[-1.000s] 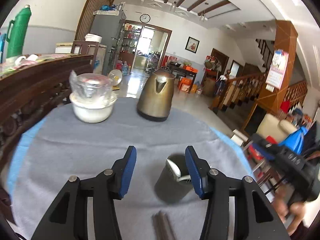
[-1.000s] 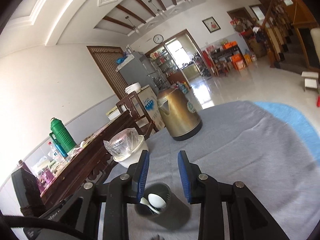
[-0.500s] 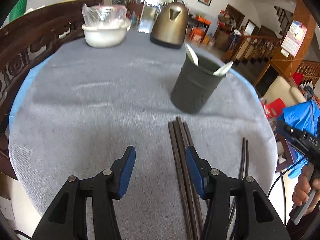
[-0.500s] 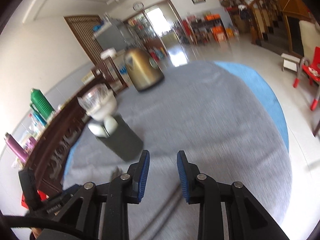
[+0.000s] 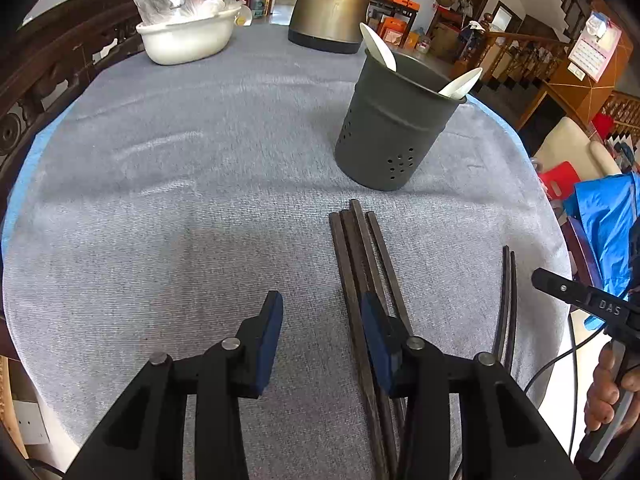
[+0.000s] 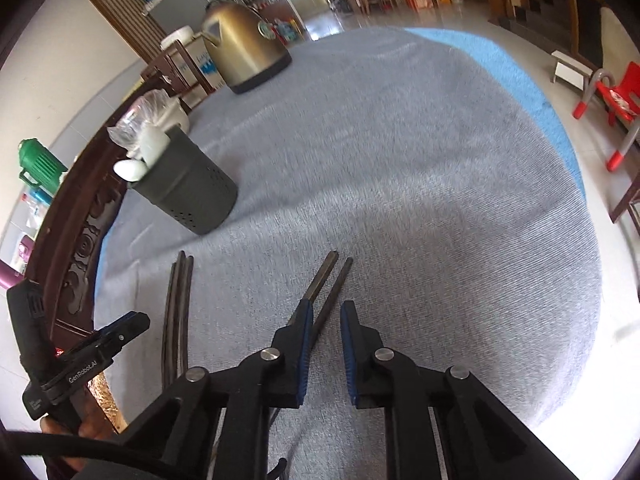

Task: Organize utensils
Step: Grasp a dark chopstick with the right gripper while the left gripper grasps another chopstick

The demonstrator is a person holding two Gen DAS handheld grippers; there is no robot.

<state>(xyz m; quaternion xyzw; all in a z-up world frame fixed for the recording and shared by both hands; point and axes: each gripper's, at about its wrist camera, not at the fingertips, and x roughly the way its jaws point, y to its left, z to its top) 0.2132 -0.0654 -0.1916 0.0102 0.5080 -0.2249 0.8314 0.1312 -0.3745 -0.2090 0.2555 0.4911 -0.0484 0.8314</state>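
Note:
A dark grey perforated holder (image 5: 392, 132) stands on the grey cloth with two white spoons (image 5: 380, 46) in it. Several dark chopsticks (image 5: 360, 248) lie bundled in front of it. My left gripper (image 5: 322, 320) hangs low over them, jaws closing. Its right finger (image 5: 376, 336) covers the bundle, and the leftmost stick runs just inside that pad. A separate pair of chopsticks (image 6: 328, 280) lies further right. My right gripper (image 6: 325, 320) is low over that pair, jaws closing. One stick runs between the pads and the other passes under the left finger (image 6: 302, 332). The holder (image 6: 188, 196) shows at that view's left.
A brass kettle (image 5: 328, 4) and a white bowl (image 5: 188, 36) holding a plastic-wrapped dish stand at the far side of the round table. A carved wooden chair back (image 5: 48, 64) borders the left edge. A hand (image 5: 612, 392) holds the right gripper's handle.
Both grippers have tipped down from the room toward the table and sunk close to the chopsticks. Both pairs of jaws stand narrower than before, the right one most.

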